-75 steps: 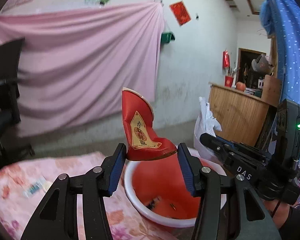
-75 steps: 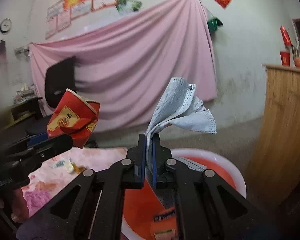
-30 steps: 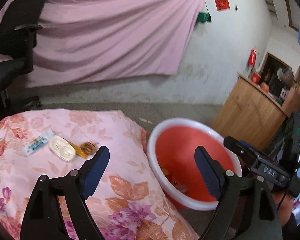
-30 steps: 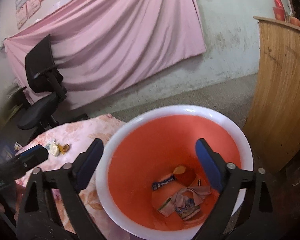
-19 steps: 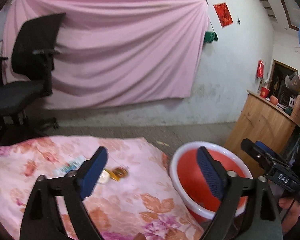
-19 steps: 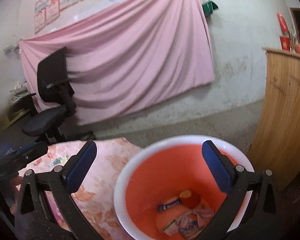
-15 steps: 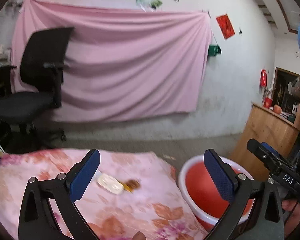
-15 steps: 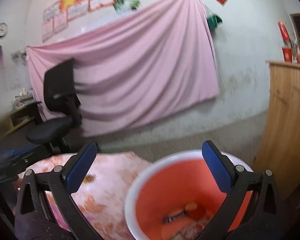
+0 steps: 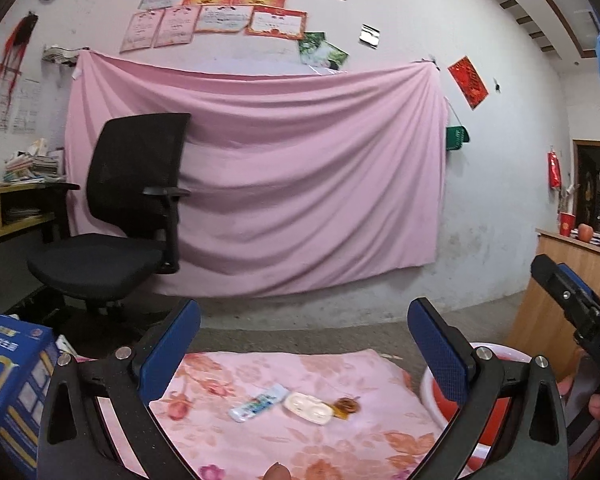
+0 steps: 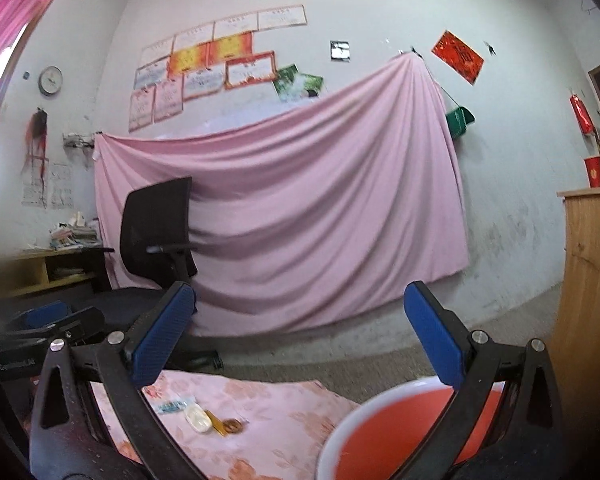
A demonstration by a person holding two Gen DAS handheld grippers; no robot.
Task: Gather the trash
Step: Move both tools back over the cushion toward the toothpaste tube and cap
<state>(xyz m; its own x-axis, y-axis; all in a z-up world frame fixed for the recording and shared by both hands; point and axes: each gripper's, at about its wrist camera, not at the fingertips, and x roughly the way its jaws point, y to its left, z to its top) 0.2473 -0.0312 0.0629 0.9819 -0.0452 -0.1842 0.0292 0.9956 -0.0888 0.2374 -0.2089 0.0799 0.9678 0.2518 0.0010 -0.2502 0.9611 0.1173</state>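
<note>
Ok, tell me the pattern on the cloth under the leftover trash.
Pink floral cloth, orange and pink blossoms; clearest in the left wrist view.

My left wrist camera looks nearly level across the floral cloth (image 9: 324, 436) toward the wall with the pink sheet (image 9: 300, 184), my two fingers framing the bottom. My right wrist camera faces the same wall from just beside it, over the red basin (image 10: 400, 432). Both views share the sheet, the black chair (image 9: 128, 208), the cloth and its small wrappers (image 9: 260, 402).
</note>
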